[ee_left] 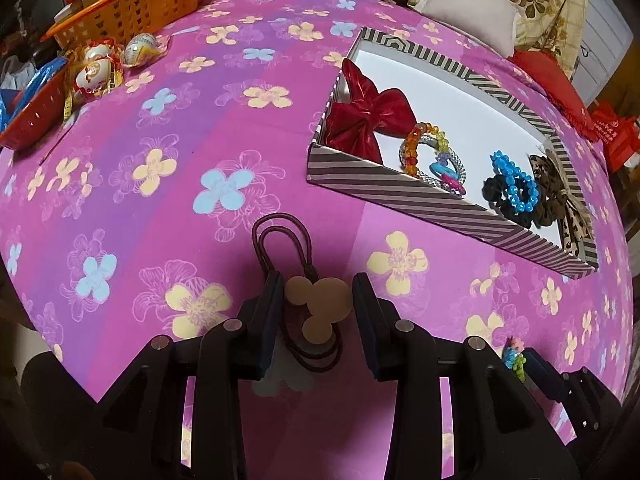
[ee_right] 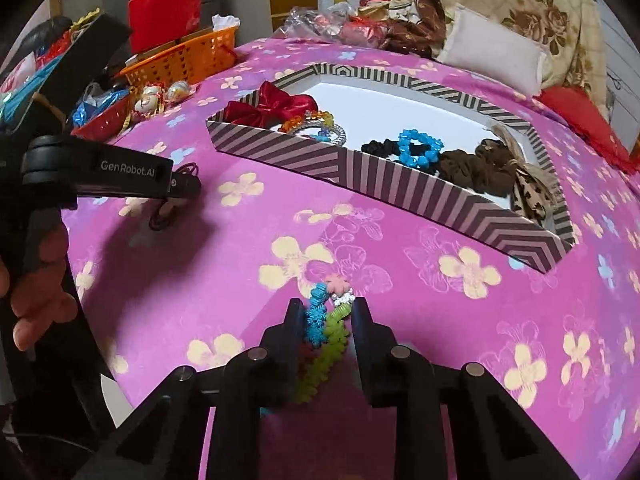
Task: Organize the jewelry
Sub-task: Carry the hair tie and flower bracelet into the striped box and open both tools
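A dark brown hair tie with a beige mouse-head charm (ee_left: 318,300) fills the gap of my left gripper (ee_left: 319,286), whose pads touch the charm on both sides just above the pink flowered cloth; its loops (ee_left: 280,240) trail ahead. The same gripper (ee_right: 180,190) shows at the left of the right wrist view. My right gripper (ee_right: 328,312) is shut on a flower-bead bracelet (ee_right: 326,332) of blue, green, pink and white, squeezed narrow between its fingers. Ahead stands the striped box (ee_right: 280,148) (ee_left: 400,196), holding a red bow (ee_left: 368,120), bead bracelets (ee_left: 516,184) and scrunchies.
At the far left are an orange basket (ee_left: 132,4), a red basket (ee_left: 36,120) and wrapped eggs (ee_left: 96,72). A white pillow (ee_left: 472,12) and floral bedding lie behind the box. A person's hand (ee_right: 36,300) grips the left tool's handle.
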### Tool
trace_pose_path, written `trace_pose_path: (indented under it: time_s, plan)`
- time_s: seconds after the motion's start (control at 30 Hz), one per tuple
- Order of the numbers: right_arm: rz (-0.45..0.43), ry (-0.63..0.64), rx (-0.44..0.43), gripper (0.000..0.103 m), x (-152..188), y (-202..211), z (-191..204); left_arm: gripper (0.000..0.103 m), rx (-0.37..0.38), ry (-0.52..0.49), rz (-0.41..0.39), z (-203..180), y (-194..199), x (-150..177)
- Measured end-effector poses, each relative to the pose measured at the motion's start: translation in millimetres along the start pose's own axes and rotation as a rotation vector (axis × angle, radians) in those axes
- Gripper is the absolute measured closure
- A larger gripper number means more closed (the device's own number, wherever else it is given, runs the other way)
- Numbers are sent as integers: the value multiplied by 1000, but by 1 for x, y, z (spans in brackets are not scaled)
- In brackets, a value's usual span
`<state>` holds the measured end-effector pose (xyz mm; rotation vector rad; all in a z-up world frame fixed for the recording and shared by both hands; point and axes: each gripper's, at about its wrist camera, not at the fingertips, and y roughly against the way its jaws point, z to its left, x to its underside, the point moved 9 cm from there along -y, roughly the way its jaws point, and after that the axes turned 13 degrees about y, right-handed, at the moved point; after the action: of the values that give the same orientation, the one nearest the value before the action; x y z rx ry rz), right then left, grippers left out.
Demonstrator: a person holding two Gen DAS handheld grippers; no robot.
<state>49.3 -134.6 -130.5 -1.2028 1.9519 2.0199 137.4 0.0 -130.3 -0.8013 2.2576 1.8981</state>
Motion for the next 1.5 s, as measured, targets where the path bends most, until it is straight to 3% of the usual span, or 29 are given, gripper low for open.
trace_pose_path:
  time_s: [0.03,0.1,0.27,0.57,0.63,0.67,0.7,0.93,1.0,1.2,1.5]
  plan:
    - [-1,-2,-11,82,0,1,-1,69,2,0,0,0,0,0]
    - [-31,-27,-36,98,-3,8,-5,69,5,-5,-2,0,1,0]
    - [-78,-77,-45,98,-10,29,-16,69,6,-12,-17,-1,3,-1]
    - [-28,-119,-79,98,4,19,-16,69,4,-6,-14,0,4,1]
    - [-14,-108,-66,87,6,15,-15,69,3,-8,-13,0,4,2]
    - [0,-101,-51,75,8,11,-16,69,3,-10,-11,-1,4,2]
    - [10,-94,-34,74,10,9,-17,69,3,-11,-11,-1,5,2]
    - [12,-38,7,76,11,5,-16,69,2,-4,0,0,2,3]
    - [0,-24,16,90,10,4,-14,69,-1,-5,-4,0,2,3]
    - [-37,-94,-37,90,9,15,-23,69,-5,-12,-17,1,6,1]
    - [-142,-79,-18,90,-18,57,-25,69,12,-31,-41,-7,18,0]
